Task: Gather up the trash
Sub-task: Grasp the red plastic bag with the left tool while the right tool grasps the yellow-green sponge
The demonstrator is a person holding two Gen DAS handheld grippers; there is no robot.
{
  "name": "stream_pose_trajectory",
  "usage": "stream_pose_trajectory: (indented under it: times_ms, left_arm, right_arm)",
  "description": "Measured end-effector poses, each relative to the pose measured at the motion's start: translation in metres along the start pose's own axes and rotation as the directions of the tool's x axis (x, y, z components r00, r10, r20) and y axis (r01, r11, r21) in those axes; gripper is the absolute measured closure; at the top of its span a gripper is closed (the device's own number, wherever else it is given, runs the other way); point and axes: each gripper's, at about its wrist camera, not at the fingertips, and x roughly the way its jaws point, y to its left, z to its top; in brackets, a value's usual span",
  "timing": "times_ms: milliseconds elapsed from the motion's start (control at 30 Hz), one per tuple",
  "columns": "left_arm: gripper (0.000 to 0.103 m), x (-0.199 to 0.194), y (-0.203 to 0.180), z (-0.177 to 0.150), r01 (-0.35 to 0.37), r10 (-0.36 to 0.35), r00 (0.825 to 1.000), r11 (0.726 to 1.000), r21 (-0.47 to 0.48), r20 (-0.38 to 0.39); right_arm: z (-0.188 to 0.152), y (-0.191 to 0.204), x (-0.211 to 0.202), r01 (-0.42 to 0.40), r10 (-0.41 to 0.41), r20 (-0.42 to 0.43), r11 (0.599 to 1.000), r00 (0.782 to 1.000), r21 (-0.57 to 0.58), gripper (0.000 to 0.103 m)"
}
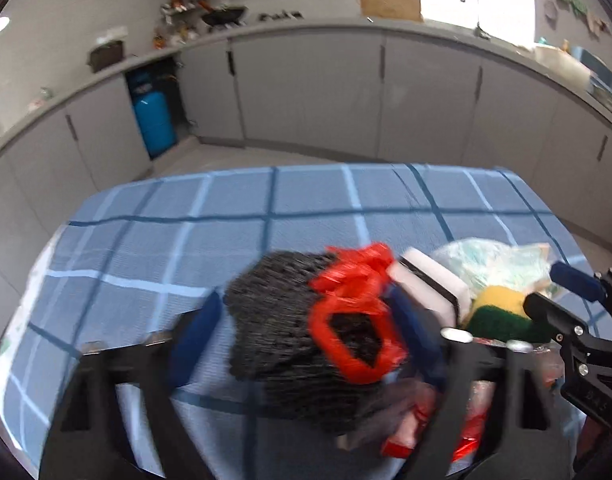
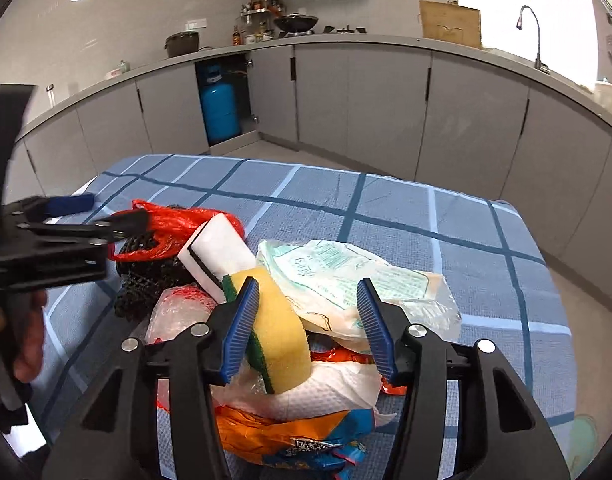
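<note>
A heap of trash lies on the blue checked tablecloth [image 2: 445, 220]. It holds a black mesh piece [image 1: 278, 332], a red plastic bag [image 1: 353, 312], a white sponge block [image 2: 214, 248], a yellow-green sponge [image 2: 282, 324], a clear printed wrapper [image 2: 345, 280], white paper towel [image 2: 329, 392] and an orange snack bag [image 2: 274, 436]. My left gripper [image 1: 309, 340] is open, its jaws either side of the black mesh and red bag. It shows at the left of the right wrist view [image 2: 98, 212]. My right gripper [image 2: 309, 328] is open, over the yellow sponge and the wrapper.
Grey kitchen cabinets [image 2: 385, 96] and a counter run around the back. A blue gas cylinder [image 2: 220, 110] stands in an open cabinet. A faucet [image 2: 533, 32] and a bright window are at the back right. The table's far edge drops to the floor.
</note>
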Motion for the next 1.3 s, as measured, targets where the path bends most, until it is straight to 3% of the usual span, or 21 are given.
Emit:
stream_pose_trajectory:
  times_ms: [67,100,167,400,433,467,500,700,1067,1300]
  left_arm:
    - [0.07,0.005,-0.006,-0.001,0.026,-0.026,1.0,1.0,0.014,-0.017]
    - [0.075,0.005,-0.007,-0.002,0.035,-0.035,0.999,0.999,0.018,-0.017]
    - [0.098,0.001,-0.01,-0.001,0.052,-0.051,0.999,0.998,0.029,-0.01]
    - [0.099,-0.034,-0.008,0.013,0.04,-0.043,0.996,0.999,0.036,0.084]
    - [0.099,-0.038,-0.007,0.015,0.042,-0.045,0.994,0.999,0.035,0.097]
    - [0.099,-0.045,-0.005,0.017,0.044,-0.047,0.993,0.999,0.03,0.109]
    - [0.099,-0.048,-0.004,0.018,0.042,-0.045,0.992,0.999,0.028,0.118]
    - [0.099,-0.073,0.0,0.02,0.037,-0.042,0.985,0.999,0.028,0.167]
    - [0.099,-0.11,-0.021,0.035,0.067,-0.079,0.966,0.996,0.055,0.245]
    - [0.099,-0.119,-0.071,0.039,0.125,-0.156,0.954,0.983,0.135,0.255]
  right_arm:
    - [0.0,0.0,-0.001,-0.013,0.013,-0.009,1.0,1.0,-0.016,0.051]
    - [0.001,0.0,-0.002,-0.013,0.013,-0.01,1.0,1.0,-0.021,0.051]
    - [0.002,0.0,-0.007,-0.005,0.005,0.004,1.0,1.0,-0.026,0.051]
    - [-0.002,0.011,-0.009,-0.031,0.029,-0.024,0.997,0.999,-0.075,0.051]
    - [-0.003,0.013,-0.007,-0.036,0.034,-0.037,0.996,0.999,-0.077,0.053]
    - [-0.005,0.013,-0.004,-0.057,0.054,-0.051,0.996,0.997,-0.067,0.067]
    - [-0.005,0.012,-0.003,-0.055,0.052,-0.05,0.997,0.997,-0.057,0.07]
    - [0.0,0.007,-0.023,-0.07,0.069,0.027,0.998,0.997,0.01,0.075]
    - [0.007,-0.017,-0.084,0.025,-0.042,0.211,0.996,0.977,0.083,0.075]
    - [-0.01,-0.051,-0.12,0.105,-0.148,0.258,0.98,0.955,0.171,0.075]
